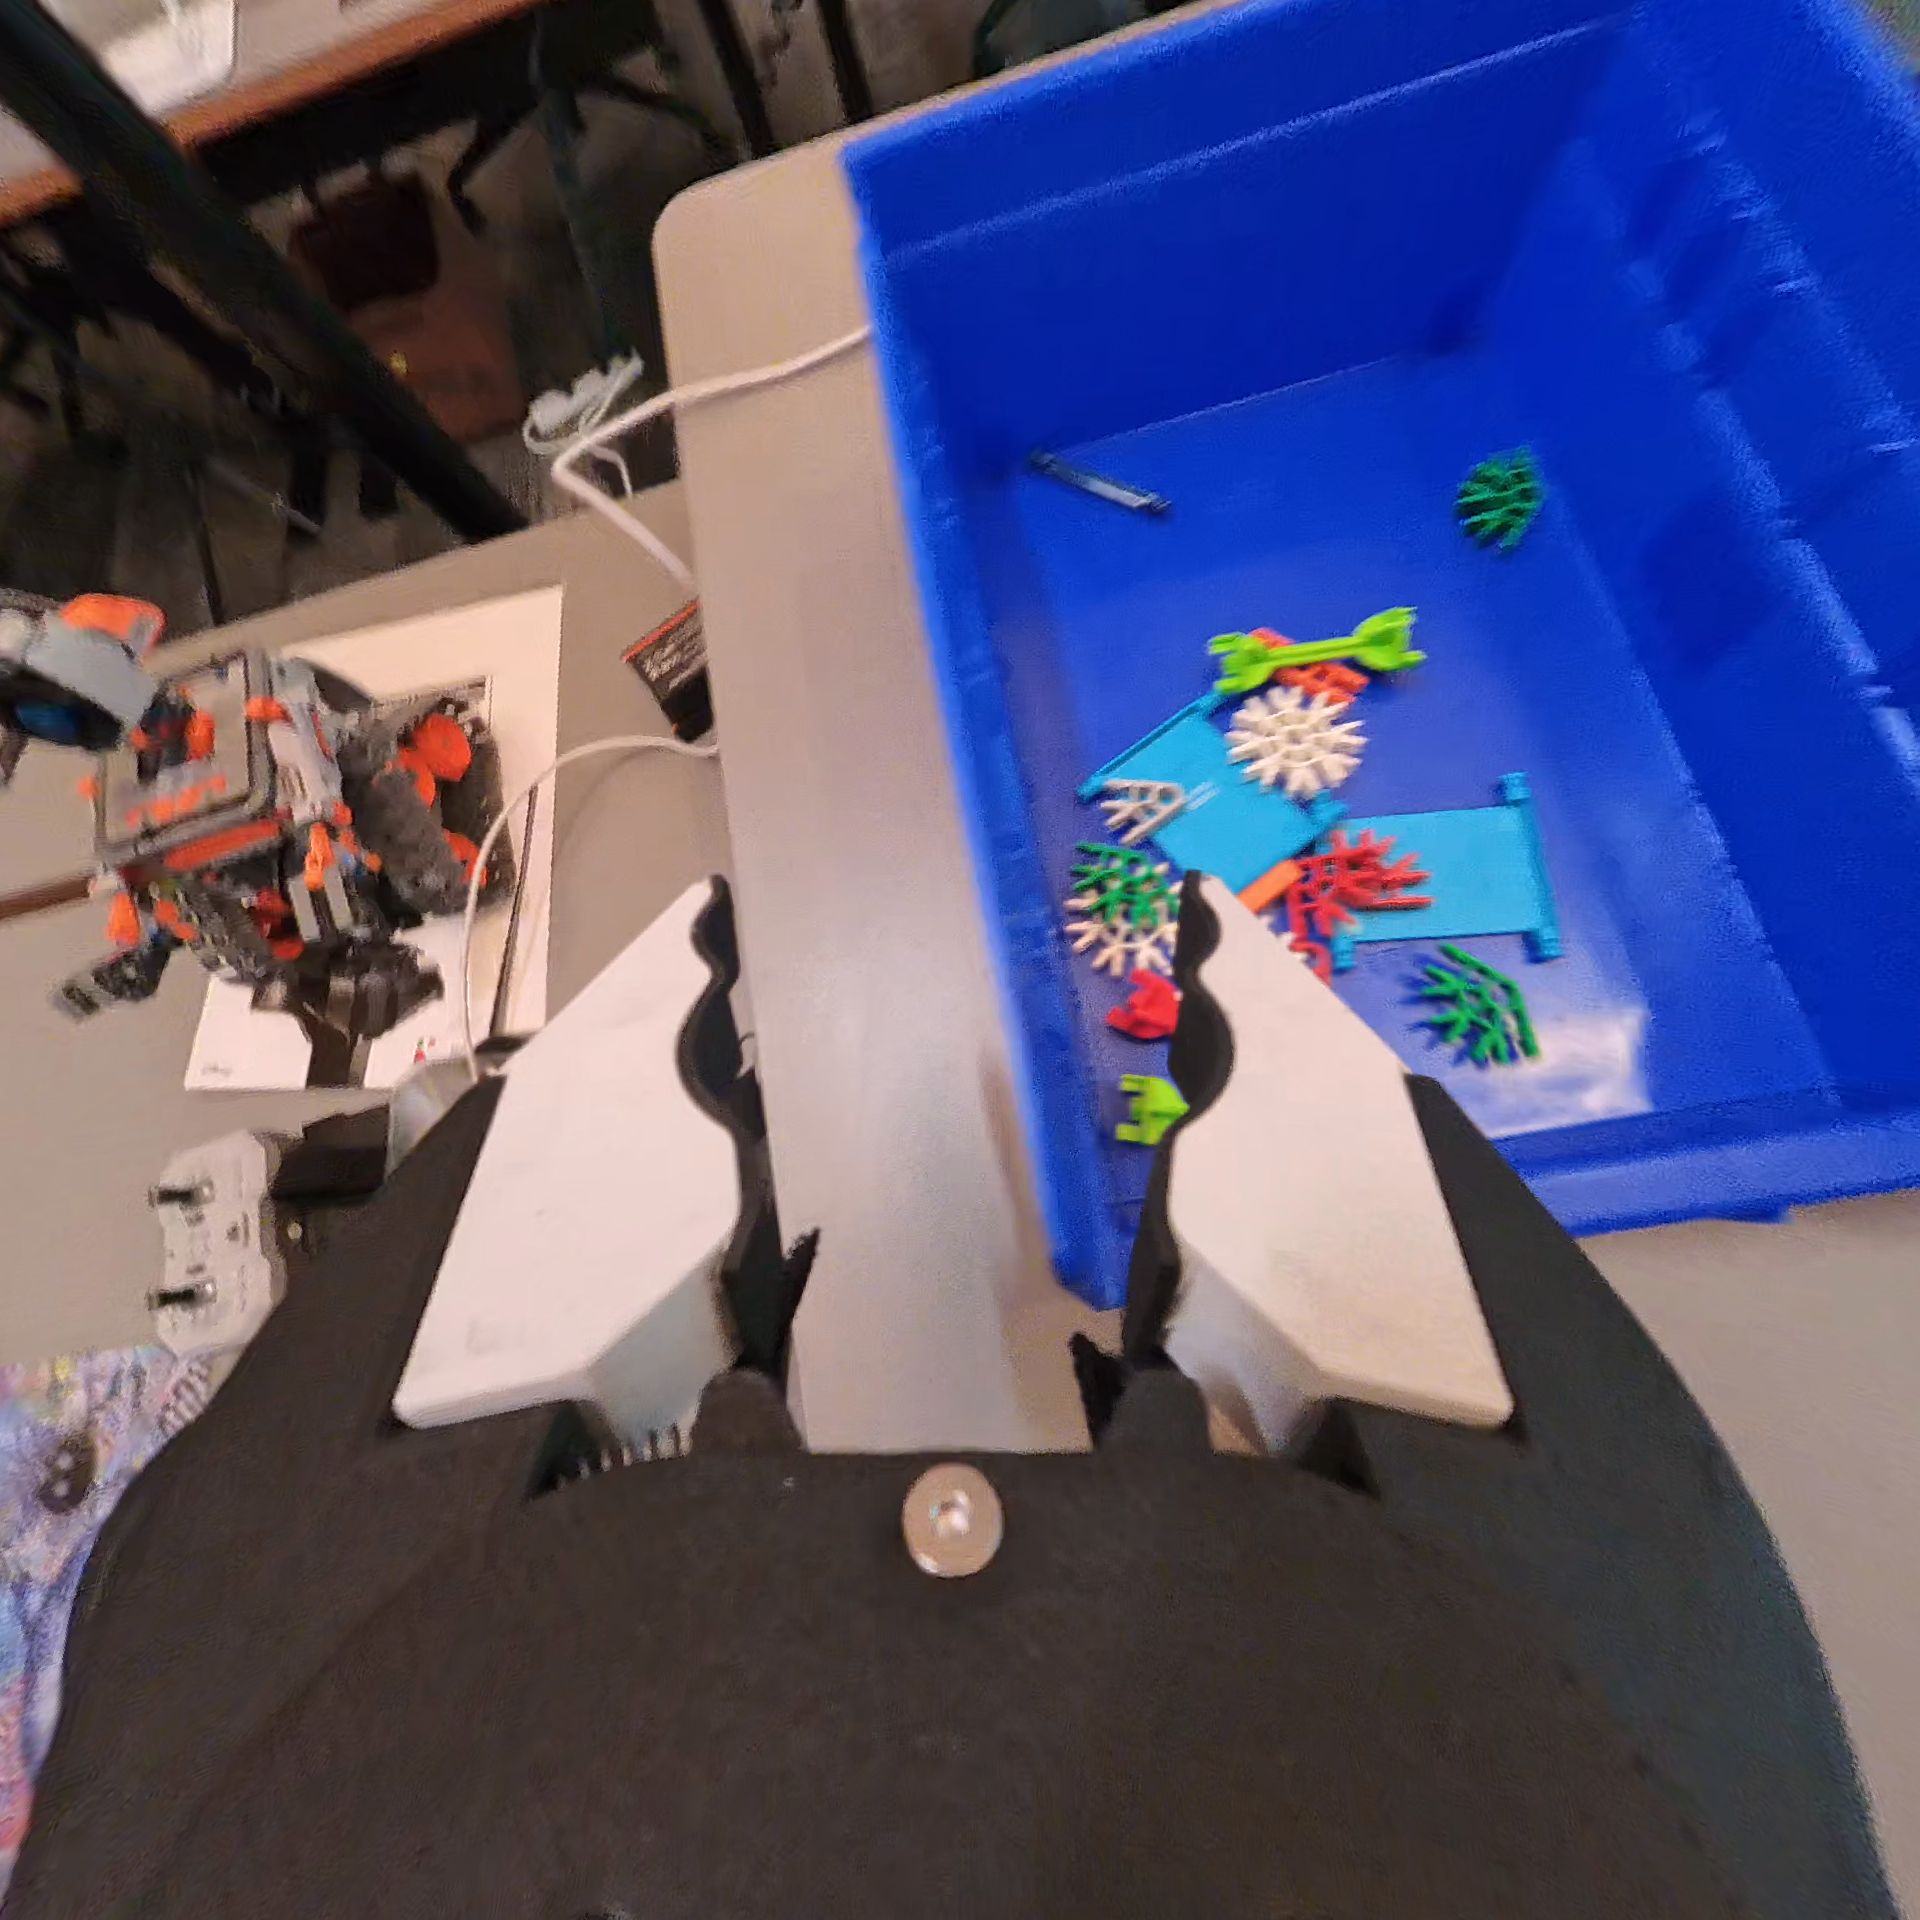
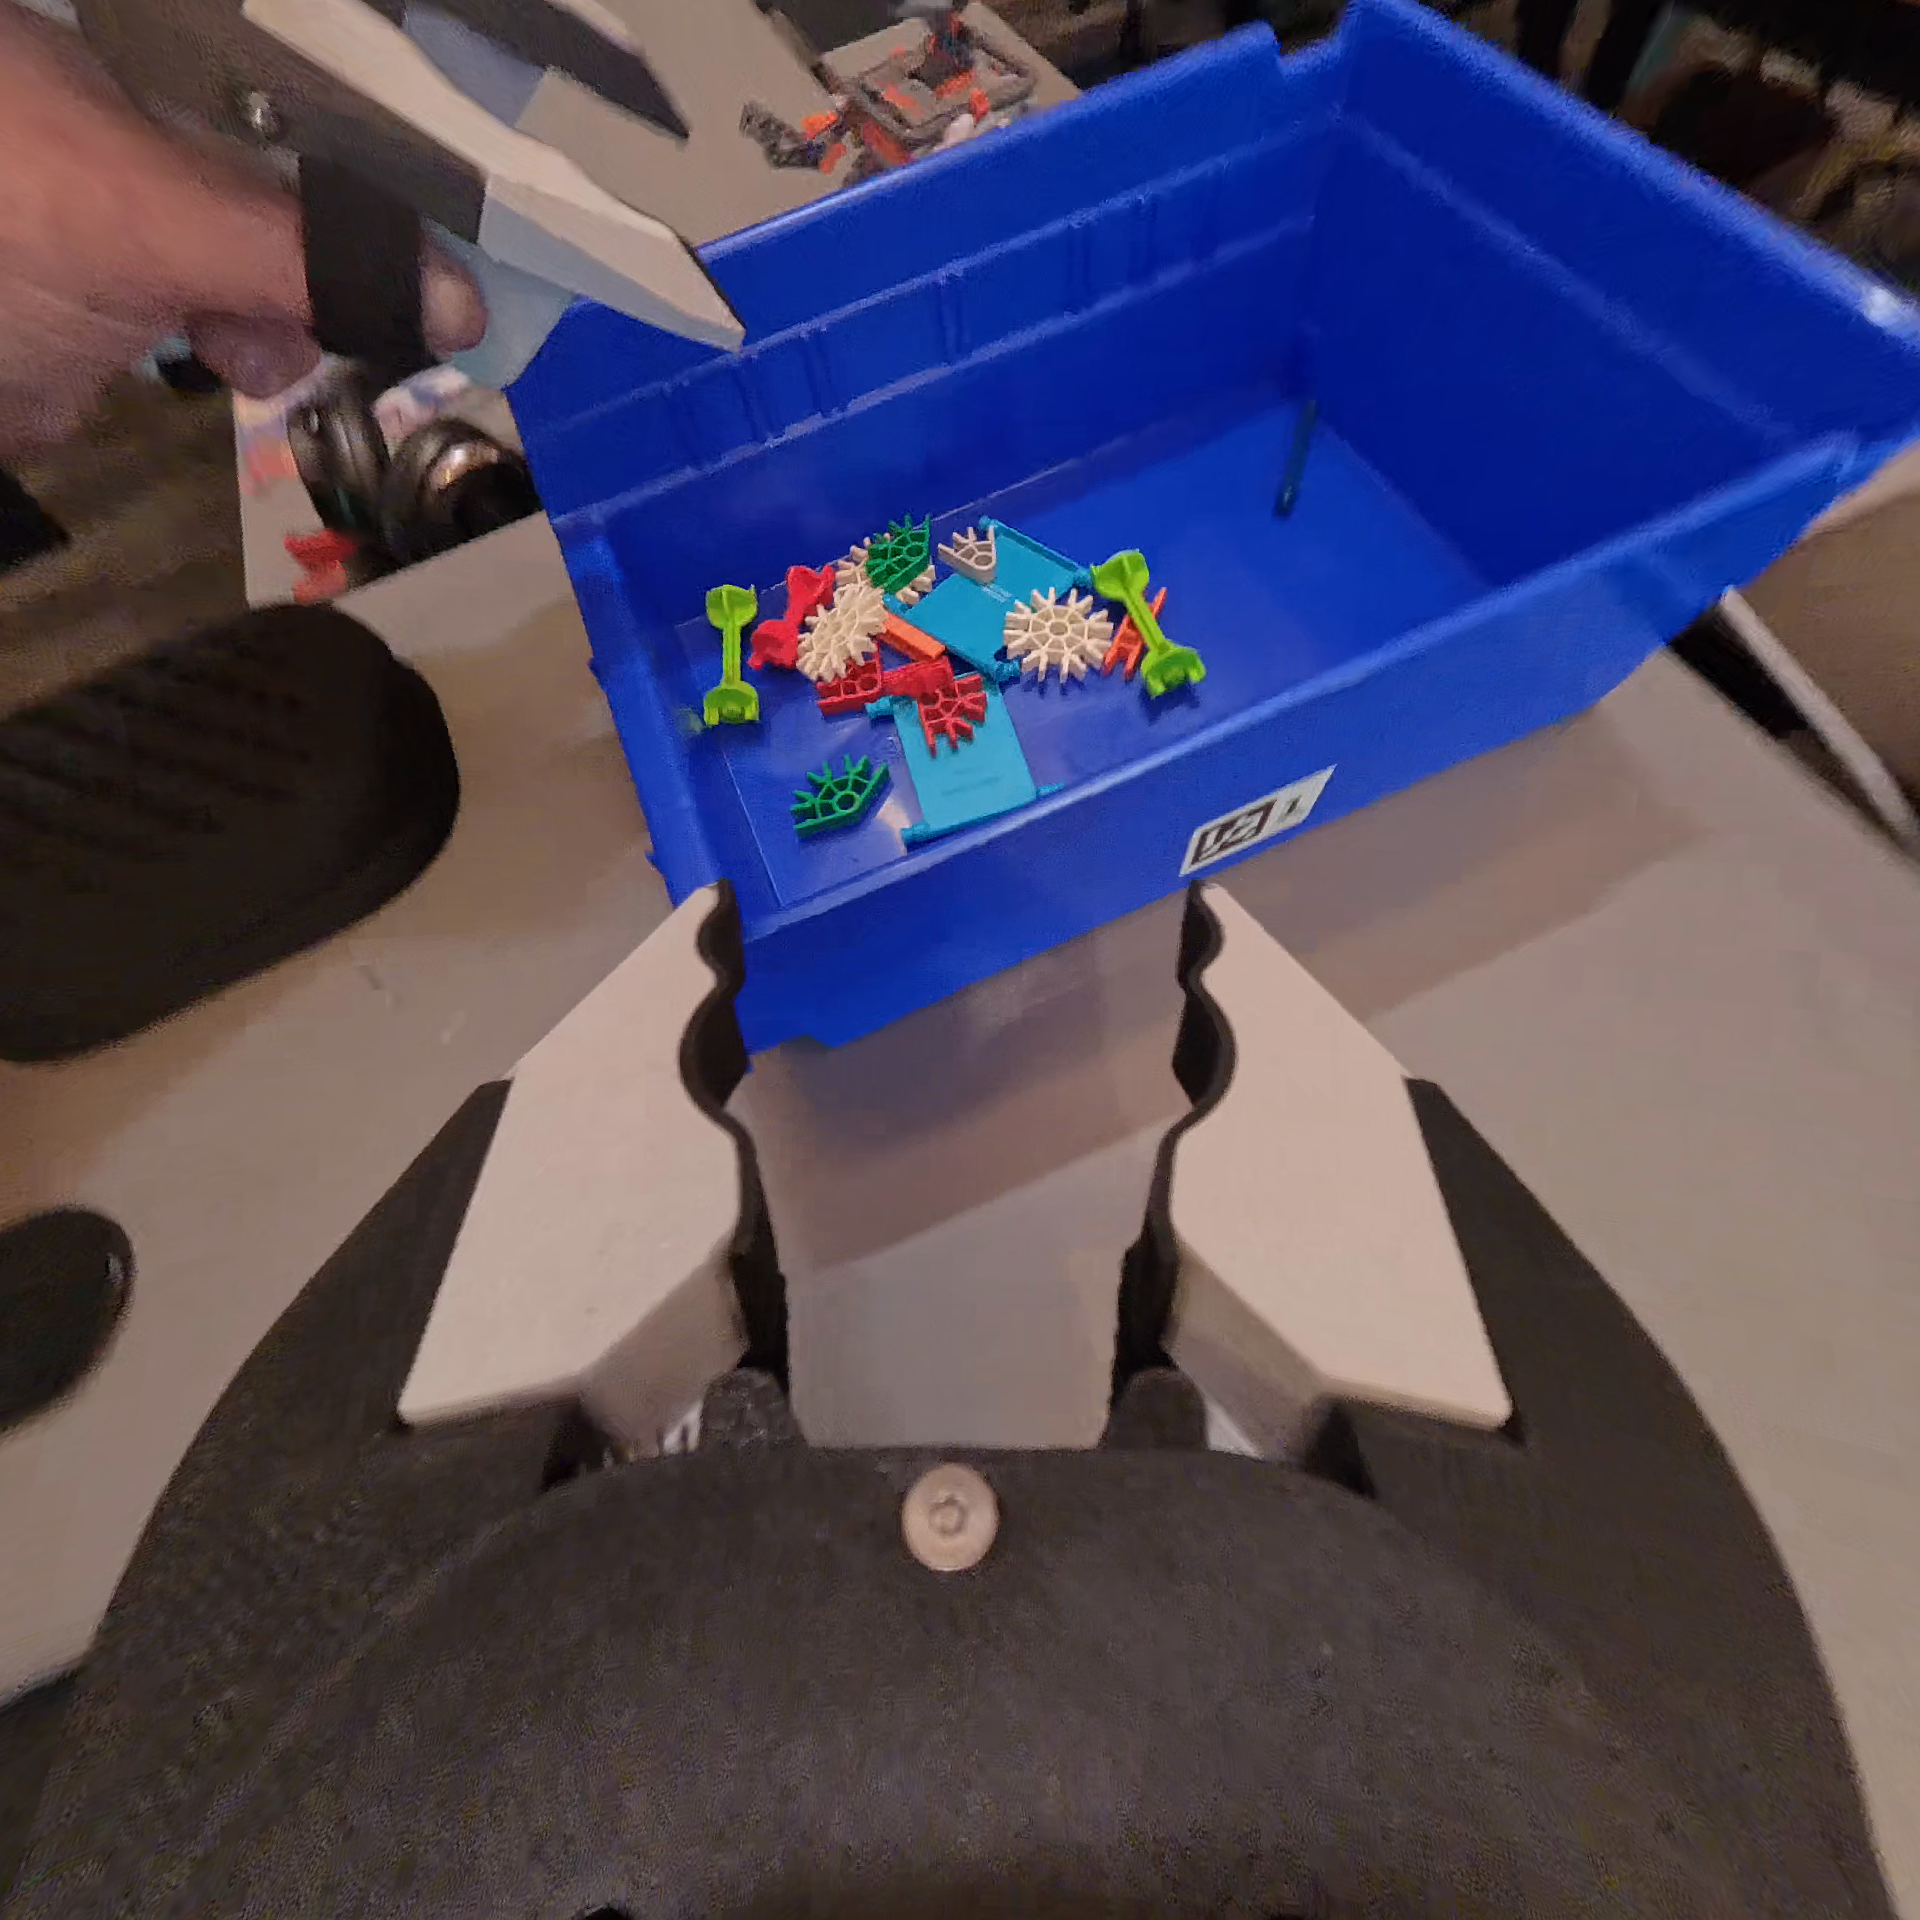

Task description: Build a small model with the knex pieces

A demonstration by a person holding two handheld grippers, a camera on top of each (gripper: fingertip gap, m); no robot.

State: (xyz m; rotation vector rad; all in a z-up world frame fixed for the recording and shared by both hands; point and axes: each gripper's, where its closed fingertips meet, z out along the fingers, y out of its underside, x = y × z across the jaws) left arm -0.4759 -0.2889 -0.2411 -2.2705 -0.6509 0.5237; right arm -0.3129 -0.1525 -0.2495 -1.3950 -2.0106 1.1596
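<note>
The left gripper [image 1: 951, 914] hangs with its jaws spread wide and nothing between them, over the grey table [image 1: 831, 935] at the near left wall of the blue bin [image 1: 1714, 312]; its right fingertip overlaps that wall in the left wrist view. The right gripper [image 2: 951, 914] is likewise spread and empty, just before the bin's [image 2: 1039, 904] front wall, its left fingertip at the front corner. In the right wrist view the left gripper [image 2: 582, 187] shows at upper left above the bin's far corner, held by a blurred hand [image 2: 135, 239]. Inside the bin lies a loose heap of small plastic pieces: a white snowflake wheel [image 2: 1058, 632], a lime rod [image 2: 1146, 621] beside it, another lime rod [image 2: 730, 655] at the left end, two cyan panels [image 2: 961, 769], red connectors [image 2: 940, 701], and a green fan piece [image 2: 840, 795] apart near the front. A thin dark blue rod [image 2: 1294, 457] lies alone at the back wall. A label [image 2: 1252, 821] sits on the bin's front. Left of the bin, in the left wrist view, a grey-and-orange brick model [image 1: 239, 821] stands over a white sheet [image 1: 416, 831], with a white cable [image 1: 644, 416] trailing off the table edge.
</note>
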